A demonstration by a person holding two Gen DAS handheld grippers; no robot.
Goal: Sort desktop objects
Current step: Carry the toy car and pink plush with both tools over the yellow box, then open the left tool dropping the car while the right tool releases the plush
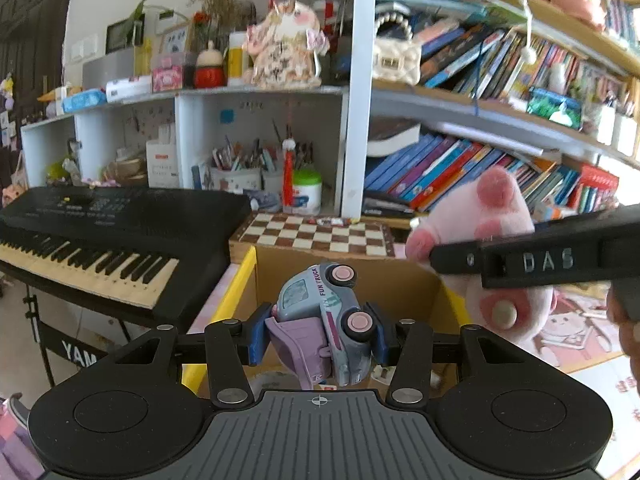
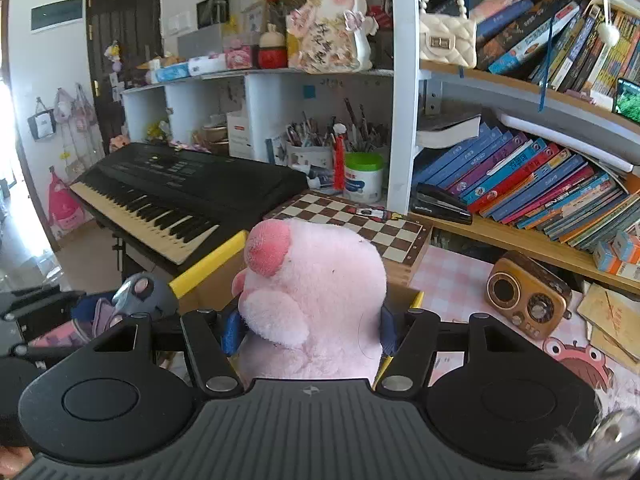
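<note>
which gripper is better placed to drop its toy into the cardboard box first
Left, probably. The left gripper holds the grey-and-lilac toy truck directly above the yellow-edged cardboard box; the right gripper's pink plush toy hangs nearer the box's right rim.

- Toy car [image 1: 328, 320]: 1
- Pink plush toy [image 2: 316, 300]: 1
- Cardboard box with yellow rim [image 1: 240, 280]: 1
- Chessboard [image 2: 360, 220]: 1
- Keyboard [image 2: 180, 196]: 1
- Small radio [image 2: 528, 300]: 1
- Stapler [image 2: 440, 202]: 1
- Cream handbag [image 2: 448, 38]: 1

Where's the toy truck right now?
Clamped in the left gripper, the toy truck hangs over the yellow-edged cardboard box, left of the pink plush.
</note>
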